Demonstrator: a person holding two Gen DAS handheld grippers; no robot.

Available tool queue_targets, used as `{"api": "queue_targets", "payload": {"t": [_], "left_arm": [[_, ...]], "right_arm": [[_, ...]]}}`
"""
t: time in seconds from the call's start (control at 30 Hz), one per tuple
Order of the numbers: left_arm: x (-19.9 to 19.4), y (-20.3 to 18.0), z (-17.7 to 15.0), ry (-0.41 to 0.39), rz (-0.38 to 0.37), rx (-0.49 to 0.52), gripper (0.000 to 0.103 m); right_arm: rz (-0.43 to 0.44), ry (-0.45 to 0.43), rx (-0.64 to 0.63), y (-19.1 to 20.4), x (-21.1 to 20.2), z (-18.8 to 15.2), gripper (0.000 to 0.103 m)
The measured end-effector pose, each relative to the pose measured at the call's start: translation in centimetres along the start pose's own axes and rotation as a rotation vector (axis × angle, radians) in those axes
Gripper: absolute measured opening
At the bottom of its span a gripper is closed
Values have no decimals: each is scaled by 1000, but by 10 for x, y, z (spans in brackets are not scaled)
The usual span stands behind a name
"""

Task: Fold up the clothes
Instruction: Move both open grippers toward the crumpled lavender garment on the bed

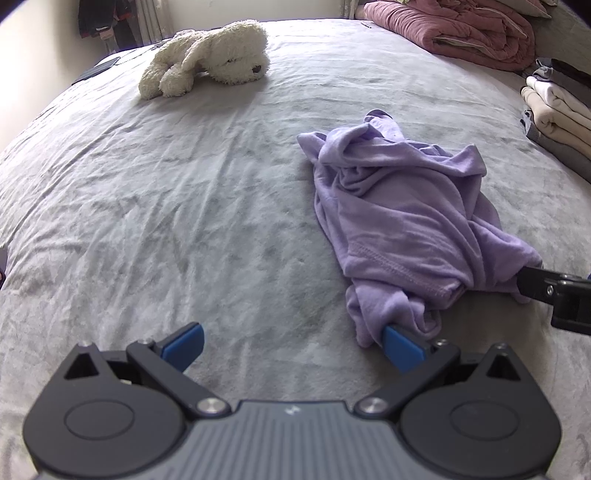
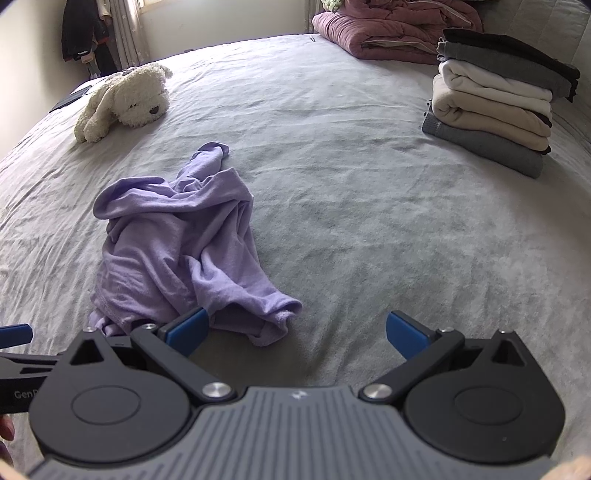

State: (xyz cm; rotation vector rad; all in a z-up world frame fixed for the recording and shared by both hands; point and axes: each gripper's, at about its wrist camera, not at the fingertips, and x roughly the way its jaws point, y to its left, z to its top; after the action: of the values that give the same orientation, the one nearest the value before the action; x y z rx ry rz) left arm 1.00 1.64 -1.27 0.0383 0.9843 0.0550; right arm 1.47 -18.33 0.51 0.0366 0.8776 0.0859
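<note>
A crumpled lilac garment (image 1: 402, 225) lies bunched on the grey bed sheet (image 1: 166, 206); it also shows in the right wrist view (image 2: 184, 251). My left gripper (image 1: 293, 347) is open, its right blue pad touching the garment's near corner. My right gripper (image 2: 297, 332) is open, its left blue pad at the garment's near hem. The right gripper's finger shows at the garment's right edge in the left wrist view (image 1: 535, 284). Neither gripper holds cloth.
A white plush dog (image 1: 207, 59) lies at the far left of the bed. A stack of folded clothes (image 2: 495, 99) stands at the right. A folded pink quilt (image 2: 388, 33) lies at the back right. Dark clothes (image 2: 81, 29) hang by the window.
</note>
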Motion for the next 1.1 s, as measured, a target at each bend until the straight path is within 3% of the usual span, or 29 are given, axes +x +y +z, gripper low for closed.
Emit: {"api": "queue_targets", "payload": {"t": [0.77,1.1], "left_arm": [[10,5,3,30,-4,-10,103],[17,-1,1,9,-15,52,103]], "right_arm": [[2,53,7,2,12,-2,103],[-15,102,-11,9,31,-7,103]]}}
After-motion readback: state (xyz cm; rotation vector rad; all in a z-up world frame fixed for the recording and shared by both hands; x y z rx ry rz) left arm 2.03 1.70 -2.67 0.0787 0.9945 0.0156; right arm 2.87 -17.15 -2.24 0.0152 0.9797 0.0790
